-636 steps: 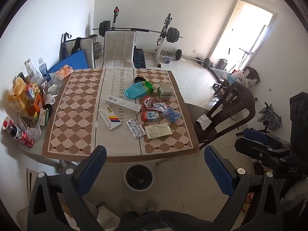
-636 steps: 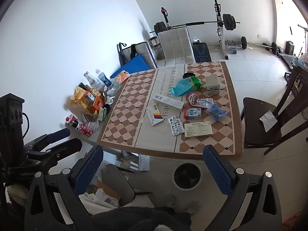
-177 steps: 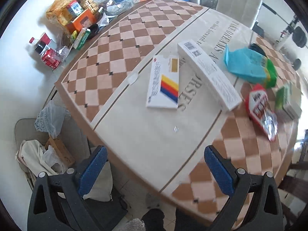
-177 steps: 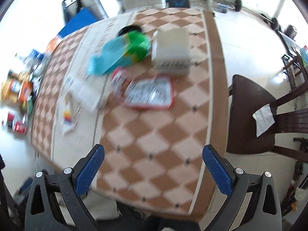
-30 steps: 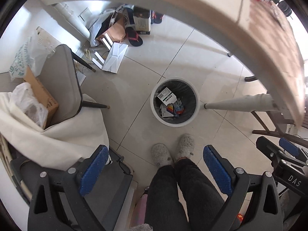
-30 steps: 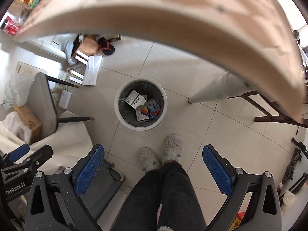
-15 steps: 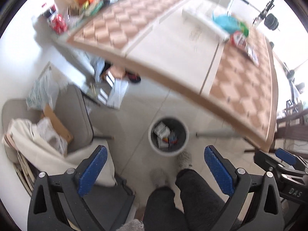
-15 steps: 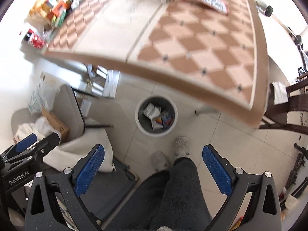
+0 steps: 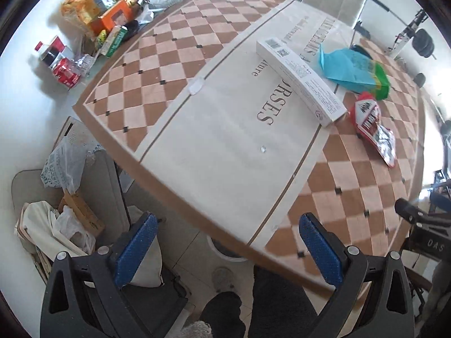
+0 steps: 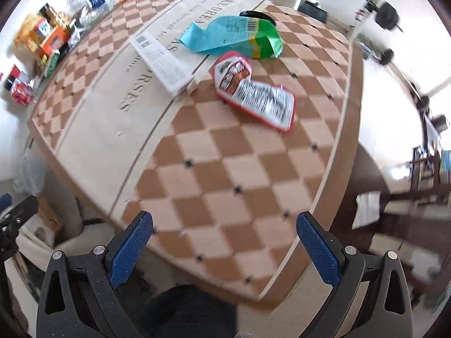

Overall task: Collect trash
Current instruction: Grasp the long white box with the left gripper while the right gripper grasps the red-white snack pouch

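On the checkered table (image 9: 174, 64) (image 10: 225, 174) lie a long white box (image 9: 300, 80) (image 10: 163, 62), a teal and green bag (image 9: 355, 69) (image 10: 234, 38) and a red snack wrapper (image 9: 373, 128) (image 10: 253, 90). My left gripper (image 9: 225, 248) hangs open over the table's near edge, with nothing between its blue pads (image 9: 135, 248). My right gripper (image 10: 224, 245) also stands open and empty, above the checkered part in front of the red wrapper. A sliver of the bin's white rim (image 9: 225, 255) shows under the table edge.
Bottles, cans and snack boxes (image 9: 98, 19) (image 10: 42, 42) crowd the table's far left side. A grey chair with bags (image 9: 70, 197) stands to the left, a dark wooden chair (image 10: 394, 211) to the right. The person's dark trouser legs (image 9: 267, 304) are below.
Both grippers swung up from the bin on the floor to face the tabletop. The bin with dropped trash has slipped out of sight under the table edge.
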Available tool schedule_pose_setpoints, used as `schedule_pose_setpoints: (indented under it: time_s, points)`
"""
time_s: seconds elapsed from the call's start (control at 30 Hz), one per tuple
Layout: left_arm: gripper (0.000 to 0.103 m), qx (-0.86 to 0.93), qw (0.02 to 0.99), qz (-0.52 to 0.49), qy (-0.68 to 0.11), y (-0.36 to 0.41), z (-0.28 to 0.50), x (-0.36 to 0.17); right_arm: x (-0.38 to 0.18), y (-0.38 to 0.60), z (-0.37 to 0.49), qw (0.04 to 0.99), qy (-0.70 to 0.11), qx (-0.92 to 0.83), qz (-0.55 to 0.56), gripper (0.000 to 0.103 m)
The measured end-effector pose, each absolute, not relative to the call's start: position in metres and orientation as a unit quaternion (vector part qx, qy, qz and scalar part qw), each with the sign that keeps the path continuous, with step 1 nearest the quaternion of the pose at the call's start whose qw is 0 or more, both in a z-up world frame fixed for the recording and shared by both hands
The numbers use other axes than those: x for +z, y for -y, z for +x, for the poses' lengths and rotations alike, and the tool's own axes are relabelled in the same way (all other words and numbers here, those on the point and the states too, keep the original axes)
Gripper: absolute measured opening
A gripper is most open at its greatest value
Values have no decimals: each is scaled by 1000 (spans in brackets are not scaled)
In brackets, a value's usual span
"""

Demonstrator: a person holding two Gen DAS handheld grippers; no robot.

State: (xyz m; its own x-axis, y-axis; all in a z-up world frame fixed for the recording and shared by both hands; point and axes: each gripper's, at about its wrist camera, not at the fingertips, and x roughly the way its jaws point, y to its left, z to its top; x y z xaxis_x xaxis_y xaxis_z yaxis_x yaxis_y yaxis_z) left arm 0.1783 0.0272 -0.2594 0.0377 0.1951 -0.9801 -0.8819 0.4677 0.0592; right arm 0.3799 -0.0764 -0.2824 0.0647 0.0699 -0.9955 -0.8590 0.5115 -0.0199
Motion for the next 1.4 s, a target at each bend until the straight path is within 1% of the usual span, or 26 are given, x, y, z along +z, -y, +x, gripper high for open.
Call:
schedule_pose_setpoints:
  time_s: [0.17, 0.33, 0.37, 0.4, 0.43, 0.47, 0.5, 0.57, 0.6, 0.73, 0.77, 0.8, 0.83, 0.87, 0.9, 0.97, 1.03, 1.1, 1.17, 1.27, 1.4]
  points:
    - [103, 419, 616, -310, -591, -54, 242, -295, -345, 9, 432, 583, -566, 385, -437, 103]
    - [103, 423, 591, -321, -607, -80, 284, -316, -397, -34, 457, 535, -549, 406, -498, 103]
    - [103, 423, 589, -324, -608, -85, 291, -318, -405, -40, 462, 525, -554, 412, -497, 98]
    - [103, 423, 587, -328, -607, -91, 298, -321, -410, -44, 467, 522, -561, 414, -491, 85]
    - [103, 422, 587, -334, -605, -97, 305, -322, -414, -46, 473, 522, -573, 411, -480, 82]
    - [103, 421, 587, -341, -602, -102, 312, -324, -414, -47, 479, 529, -581, 410, -463, 82]
    - [103, 419, 585, -349, -600, -108, 318, -326, -413, -47, 484, 536, -588, 407, -448, 80]
    - [103, 415, 580, -377, -591, -123, 330, -331, -407, -44, 499, 559, -606, 389, -412, 72]
    - [103, 414, 578, -392, -584, -130, 335, -332, -406, -40, 508, 567, -624, 374, -386, 70]
    - [103, 413, 572, -422, -569, -157, 358, -342, -403, -23, 543, 577, -697, 323, -275, 70]
    - [102, 412, 569, -424, -572, -161, 363, -347, -403, -21, 551, 577, -710, 316, -251, 70]
    - [101, 408, 567, -428, -573, -165, 366, -352, -403, -19, 557, 570, -723, 313, -233, 72]
    - [88, 407, 564, -431, -575, -168, 368, -357, -405, -19, 560, 557, -734, 317, -226, 75]
    - [70, 406, 560, -432, -580, -171, 368, -361, -405, -21, 564, 548, -740, 319, -224, 76]
    - [65, 400, 559, -435, -582, -172, 368, -364, -405, -23, 567, 544, -741, 323, -224, 79]
    - [50, 384, 569, -431, -586, -169, 366, -366, -403, -27, 573, 534, -737, 341, -234, 79]
    - [50, 371, 580, -405, -602, -162, 364, -365, -397, -30, 576, 537, -722, 355, -254, 81]
    - [50, 358, 591, -367, -623, -143, 360, -365, -386, -40, 568, 542, -704, 365, -277, 86]
    - [50, 347, 595, -343, -639, -127, 350, -366, -383, -46, 569, 543, -688, 378, -299, 86]
    - [50, 344, 591, -335, -648, -109, 335, -367, -384, -54, 563, 538, -665, 396, -336, 89]
    - [50, 350, 591, -331, -647, -98, 336, -367, -403, -62, 548, 524, -654, 408, -362, 89]
